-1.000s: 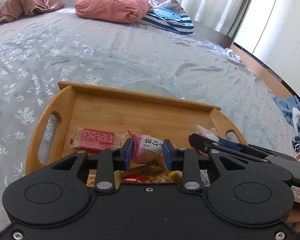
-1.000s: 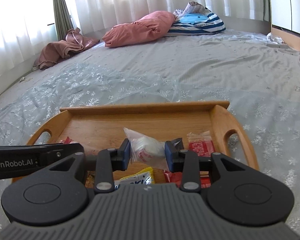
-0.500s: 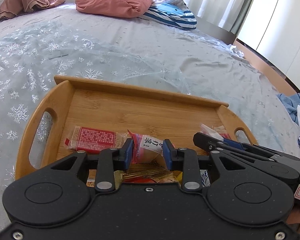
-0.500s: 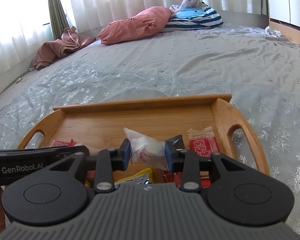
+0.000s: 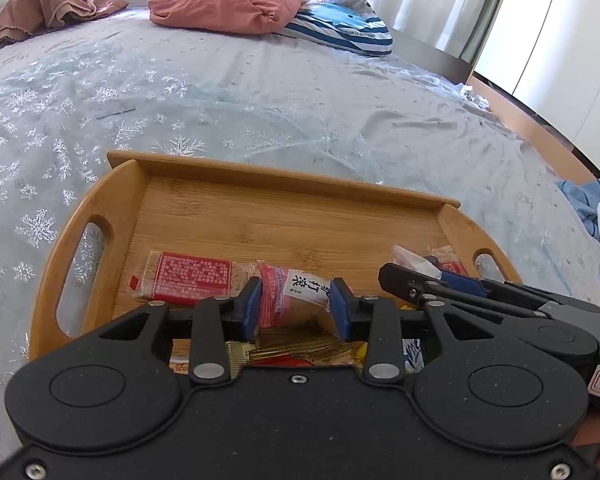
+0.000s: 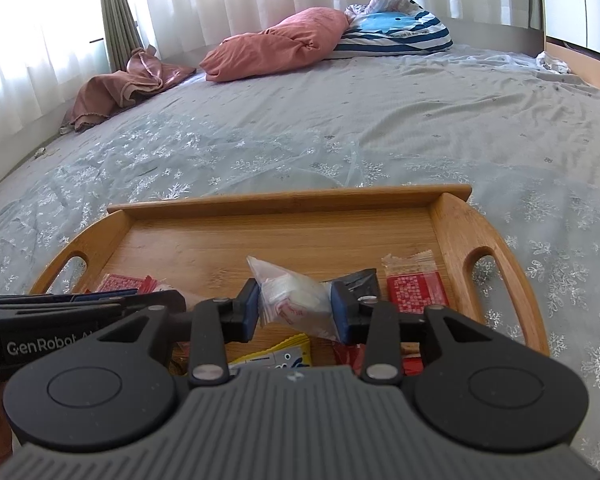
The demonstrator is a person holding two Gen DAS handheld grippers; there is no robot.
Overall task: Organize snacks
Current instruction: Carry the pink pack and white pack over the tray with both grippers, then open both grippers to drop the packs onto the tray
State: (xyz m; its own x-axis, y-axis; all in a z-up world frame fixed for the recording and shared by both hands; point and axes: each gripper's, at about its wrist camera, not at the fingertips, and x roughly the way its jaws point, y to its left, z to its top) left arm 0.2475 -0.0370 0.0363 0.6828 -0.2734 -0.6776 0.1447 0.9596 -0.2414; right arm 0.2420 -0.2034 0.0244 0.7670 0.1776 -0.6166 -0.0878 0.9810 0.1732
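A bamboo tray [image 5: 284, 216] [image 6: 284, 236] with handle slots lies on the bed. My left gripper [image 5: 296, 306] is shut on a pink-and-white snack packet [image 5: 296, 292] over the tray's near edge. My right gripper [image 6: 296, 308] is shut on a clear white snack bag [image 6: 292, 300], also over the tray. A red wafer pack [image 5: 188, 276] lies on the tray's left part and another red pack [image 6: 416, 292] on its right. Gold, yellow and blue packets [image 5: 300, 354] [image 6: 276, 354] lie under the grippers, partly hidden. The right gripper shows in the left wrist view [image 5: 480, 296].
The tray rests on a grey snowflake bedspread [image 5: 220, 92]. A pink pillow [image 5: 224, 8], a striped blue pillow [image 5: 340, 28] and a brown cloth [image 5: 48, 12] lie at the far edge. Clothes [image 5: 596, 216] lie off the bed's right side.
Both grippers have moved slightly forward over the tray, still holding their packets. The tray sits a little lower and nearer in both views.
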